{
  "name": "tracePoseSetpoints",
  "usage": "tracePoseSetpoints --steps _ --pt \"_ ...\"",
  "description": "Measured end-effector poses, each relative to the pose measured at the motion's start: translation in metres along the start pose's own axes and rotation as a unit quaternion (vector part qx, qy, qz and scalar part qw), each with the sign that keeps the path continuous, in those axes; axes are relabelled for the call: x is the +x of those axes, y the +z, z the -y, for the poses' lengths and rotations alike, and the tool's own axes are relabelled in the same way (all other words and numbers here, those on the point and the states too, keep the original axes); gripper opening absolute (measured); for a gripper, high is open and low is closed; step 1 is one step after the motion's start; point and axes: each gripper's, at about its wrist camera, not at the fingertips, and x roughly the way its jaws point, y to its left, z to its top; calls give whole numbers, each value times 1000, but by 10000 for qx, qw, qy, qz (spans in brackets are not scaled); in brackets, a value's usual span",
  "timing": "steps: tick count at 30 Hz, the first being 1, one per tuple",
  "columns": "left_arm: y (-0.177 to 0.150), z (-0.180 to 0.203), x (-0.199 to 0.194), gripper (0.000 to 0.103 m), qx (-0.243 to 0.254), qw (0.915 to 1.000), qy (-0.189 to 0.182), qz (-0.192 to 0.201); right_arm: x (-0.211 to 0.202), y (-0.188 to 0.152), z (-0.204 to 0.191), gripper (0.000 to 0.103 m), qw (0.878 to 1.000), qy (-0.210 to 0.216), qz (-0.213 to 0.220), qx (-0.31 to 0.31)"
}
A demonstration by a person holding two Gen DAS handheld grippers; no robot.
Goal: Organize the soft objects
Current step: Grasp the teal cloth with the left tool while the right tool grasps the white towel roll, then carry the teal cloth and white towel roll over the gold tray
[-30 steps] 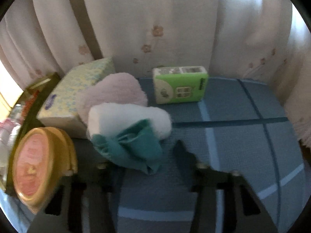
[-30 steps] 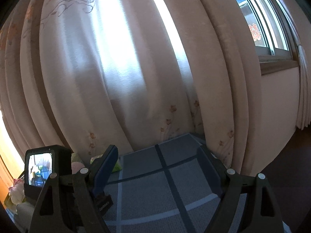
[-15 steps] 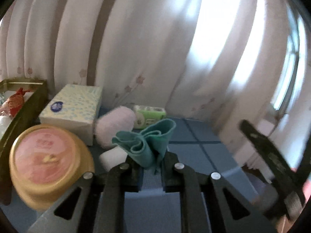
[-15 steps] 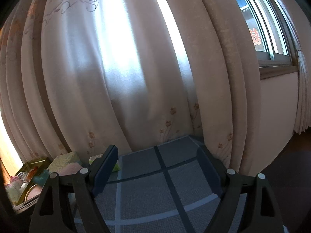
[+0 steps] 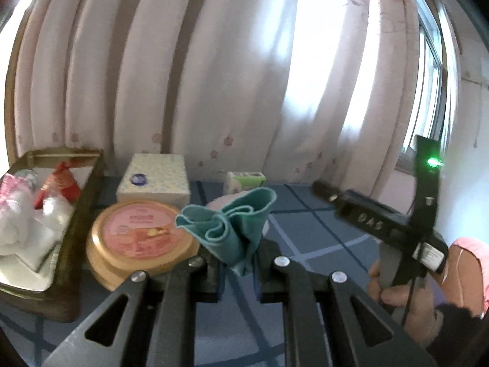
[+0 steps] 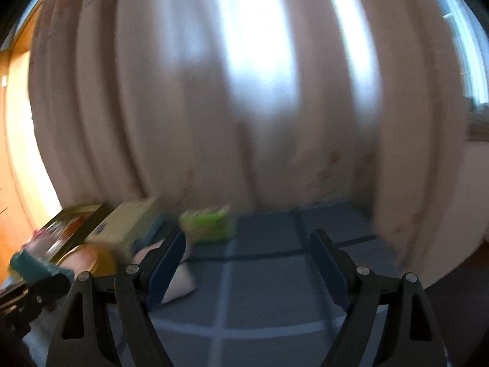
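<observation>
Left wrist view: the left gripper was clamped on the teal cloth, which stood bunched and upright between its fingers, lifted clear of the blue mat. Behind the cloth lay a pink puff, partly hidden. A round gold tin sat on the mat left of the cloth. Behind the tin stood a tissue box; a green tissue pack stood further right, near the curtain. A tray at far left held wrapped items. At right, a hand held the right gripper's handle.

Right wrist view, blurred: the right gripper had its jaws wide apart with nothing between them, over the mat. The cloth showed at lower left, in the left gripper. The pack, box, tin and tray were visible behind; a white soft object lay just beside the left finger
</observation>
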Motion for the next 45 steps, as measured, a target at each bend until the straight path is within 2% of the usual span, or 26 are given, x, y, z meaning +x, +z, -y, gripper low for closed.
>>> tracePoseSetpoints --steps 5,10,14,18,22,24,30,35,40,45 --pt "-1 -11 -13 11 19 9998 201 27 39 -6 -36 85 9902 739 -1053 -534" --pt "-1 -23 -16 11 -87 9995 302 7 77 -16 -56 88 9742 888 -1928 -769" --pt "1 -26 -18 11 -101 9995 311 22 88 -17 -58 90 9671 1234 -2111 -703" --pt "1 -26 -19 11 -93 9995 295 31 92 -27 -74 90 9553 1390 -2390 -1050" --pt "0 -27 -19 11 -85 9996 272 21 94 -28 -85 90 9562 1117 -2379 -1291" --pt "0 -25 -18 11 -76 9995 303 35 95 -27 -83 80 9570 1093 -2388 -1234" --pt "-3 -25 -22 11 56 9989 450 133 72 -17 -66 80 9743 858 -1858 -940" --pt "-2 -29 -28 11 152 9977 592 289 30 -12 -57 80 9912 699 -996 -530" --pt "5 -38 -38 11 412 9923 977 635 3 -10 -73 80 9988 376 -173 -256" --pt "9 -57 -45 11 560 9852 1382 847 -7 -10 -94 80 9990 150 399 -106"
